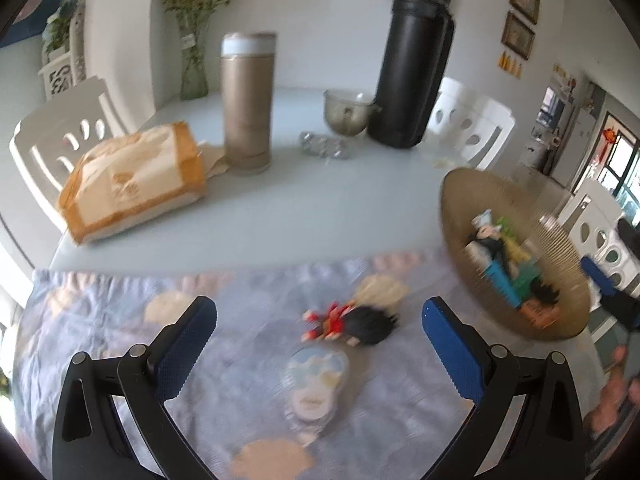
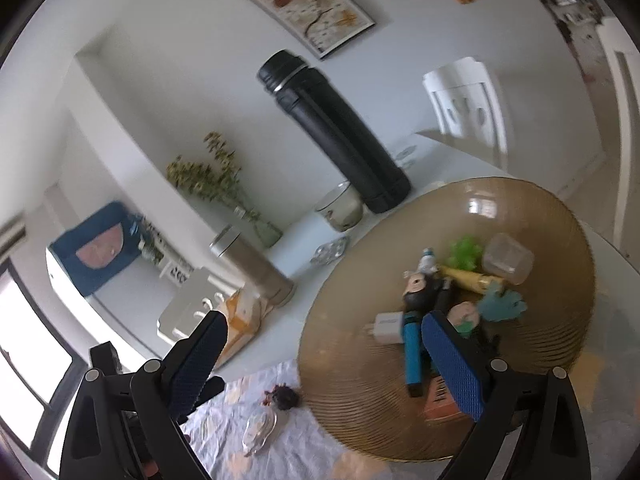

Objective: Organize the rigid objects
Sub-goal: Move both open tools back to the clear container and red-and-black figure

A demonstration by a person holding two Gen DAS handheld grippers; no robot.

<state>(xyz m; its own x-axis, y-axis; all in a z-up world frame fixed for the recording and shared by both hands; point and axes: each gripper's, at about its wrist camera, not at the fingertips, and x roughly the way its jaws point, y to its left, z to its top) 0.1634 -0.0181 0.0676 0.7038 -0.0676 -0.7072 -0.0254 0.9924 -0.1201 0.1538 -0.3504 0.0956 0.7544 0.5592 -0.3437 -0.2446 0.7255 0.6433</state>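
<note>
The left gripper [image 1: 320,344] has its two blue fingers wide apart, with nothing between them. Just past the tips, on the patterned cloth [image 1: 120,340], lies a small toy figure [image 1: 352,322] with black hair and red clothes. It lies on its side, and its long way runs across the gap between the fingers, with the head pointing toward the brown bowl [image 1: 560,248]. Nearer to the gripper than the figure lies a clear flat packet [image 1: 316,384], almost touching the figure.

The right gripper [image 2: 324,344] is wide apart too, and it holds nothing. It hangs over the near edge of the brown bowl, where many small toys are already piled up. From there the toy figure lies on the cloth just outside the bowl.

So the left gripper looks closer to the figure and points right at it. I think it should go straight ahead and a bit down, and maybe turn a little, so the fingers close on the thin middle of the figure. Then the figure goes sideways into the bowl.
</note>
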